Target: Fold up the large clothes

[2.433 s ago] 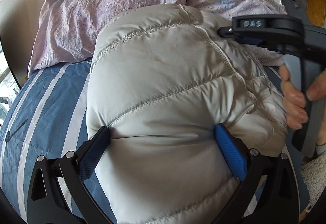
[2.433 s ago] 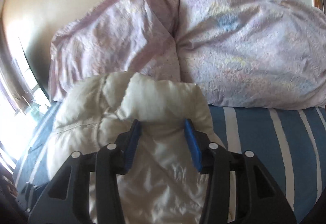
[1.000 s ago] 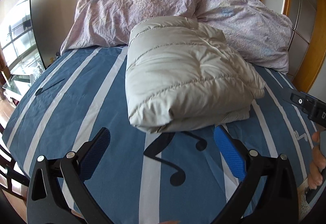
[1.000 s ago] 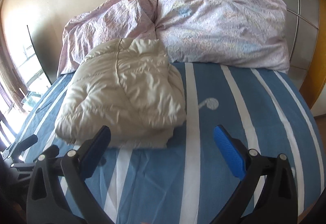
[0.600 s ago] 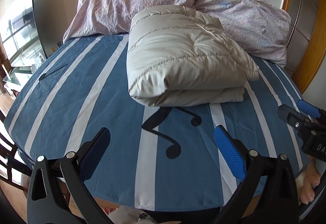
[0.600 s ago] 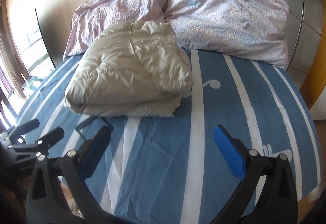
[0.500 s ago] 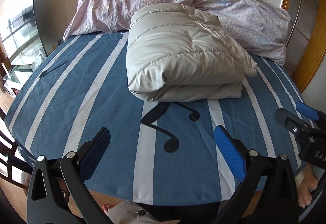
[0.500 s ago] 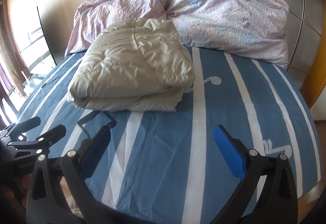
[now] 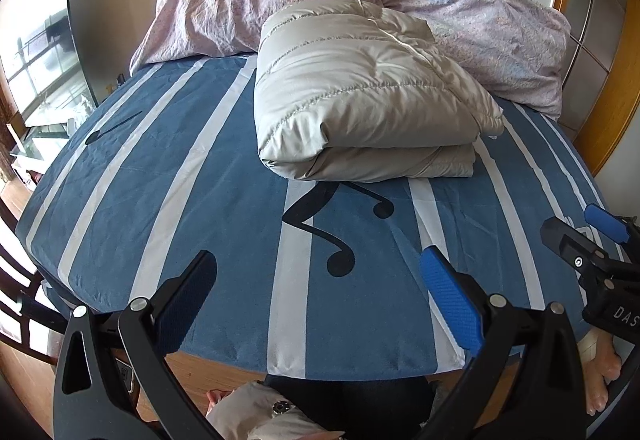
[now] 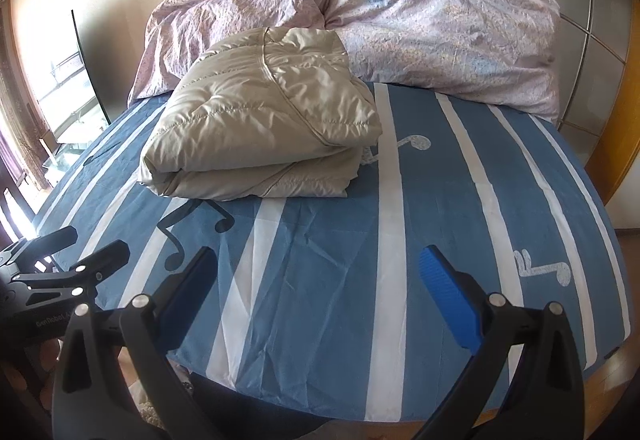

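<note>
A folded jacket (image 9: pixel 360 96) lies on the striped bed (image 9: pixel 200 180) against the pillows (image 10: pixel 400 12), as the left gripper (image 9: pixel 320 292) and right gripper (image 10: pixel 320 288) hang wide, empty, well apart from it

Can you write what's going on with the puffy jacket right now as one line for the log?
step: fold finished | puffy jacket: folded bundle on bed by duvet | left gripper: open, empty | right gripper: open, empty

Beige quilted down jacket (image 9: pixel 360 92), folded into thick bundle, lying on bed
</note>
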